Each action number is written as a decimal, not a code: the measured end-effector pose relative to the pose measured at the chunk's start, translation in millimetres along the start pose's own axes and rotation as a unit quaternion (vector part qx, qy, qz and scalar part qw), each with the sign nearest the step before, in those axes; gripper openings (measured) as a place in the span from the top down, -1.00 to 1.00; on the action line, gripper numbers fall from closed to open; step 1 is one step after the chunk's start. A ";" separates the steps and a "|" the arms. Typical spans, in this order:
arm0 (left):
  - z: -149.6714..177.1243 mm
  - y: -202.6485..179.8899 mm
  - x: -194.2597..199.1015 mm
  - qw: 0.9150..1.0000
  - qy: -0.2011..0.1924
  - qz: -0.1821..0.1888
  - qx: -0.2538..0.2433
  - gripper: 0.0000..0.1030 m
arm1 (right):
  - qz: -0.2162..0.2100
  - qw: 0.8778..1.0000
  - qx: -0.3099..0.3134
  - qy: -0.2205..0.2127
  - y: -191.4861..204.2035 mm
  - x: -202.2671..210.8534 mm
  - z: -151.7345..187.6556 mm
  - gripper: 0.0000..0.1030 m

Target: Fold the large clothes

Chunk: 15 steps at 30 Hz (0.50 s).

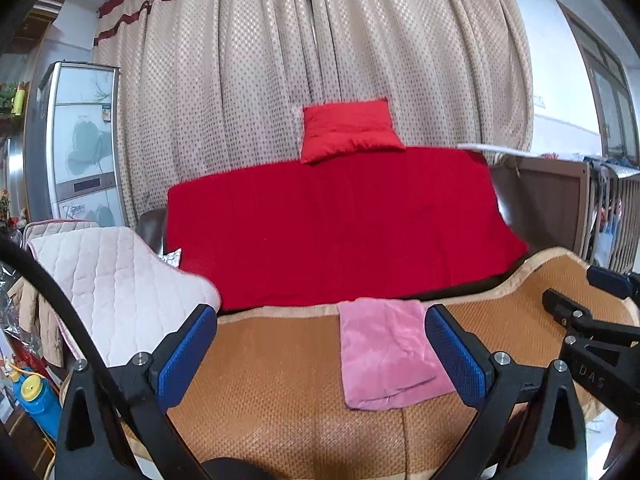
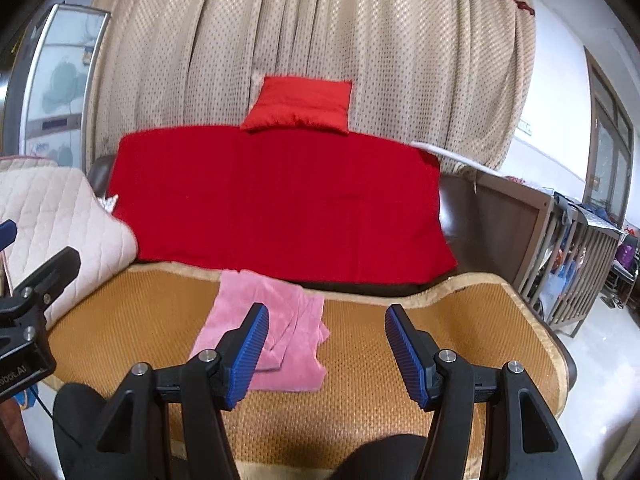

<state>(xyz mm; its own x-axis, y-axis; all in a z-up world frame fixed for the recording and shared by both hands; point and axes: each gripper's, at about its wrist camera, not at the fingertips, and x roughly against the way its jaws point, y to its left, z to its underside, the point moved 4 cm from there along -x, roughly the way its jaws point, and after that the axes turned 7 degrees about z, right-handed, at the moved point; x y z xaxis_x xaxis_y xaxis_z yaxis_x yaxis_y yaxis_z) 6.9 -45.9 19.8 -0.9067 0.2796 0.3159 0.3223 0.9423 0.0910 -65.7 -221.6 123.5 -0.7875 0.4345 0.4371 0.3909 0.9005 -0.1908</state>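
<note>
We hold both tools above the woven orange seat mat (image 1: 280, 380), and neither grips anything. The left gripper (image 1: 320, 356) has its blue pads wide apart, and so does the right gripper (image 2: 326, 354); nothing lies between either pair.

The pink garment (image 1: 384, 356) sits at centre right of the left wrist view and at lower centre of the right wrist view, just above that tool's left pad. It lies on the mat as a compact, layered rectangle, its far edge close to the red throw (image 2: 280, 200) draped over the sofa back. We judge it already folded at least once, so the step in hand looks like either a last fold or a tidy-up.

To do this well, we should bring each tool down onto one of the near corners, pinch all layers together rather than only the top one, and lift evenly. The plush cloth will likely slide and sag, so unequal height would skew the edges. A loose flap shows on its right side in the right wrist view; we should catch that too.
</note>
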 end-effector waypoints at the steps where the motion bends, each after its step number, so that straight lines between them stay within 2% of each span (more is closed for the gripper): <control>1: 2.8 0.2 -2.3 1.000 0.004 0.000 -0.001 -1.00 | 0.001 1.000 0.002 0.003 1.1 -2.9 2.5 -0.26; 15: 38.6 -5.4 -48.3 0.997 0.069 0.002 -0.015 -1.00 | -0.008 0.996 0.019 0.086 13.9 -64.3 43.0 -0.26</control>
<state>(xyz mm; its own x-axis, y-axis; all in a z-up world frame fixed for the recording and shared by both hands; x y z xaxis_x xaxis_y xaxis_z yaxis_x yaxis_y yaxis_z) 38.5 -57.4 -32.4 -0.8597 0.2542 0.4432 0.3365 0.9344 0.1169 -30.2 -236.1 55.0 -0.6995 0.4121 0.5839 0.3578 0.9092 -0.2131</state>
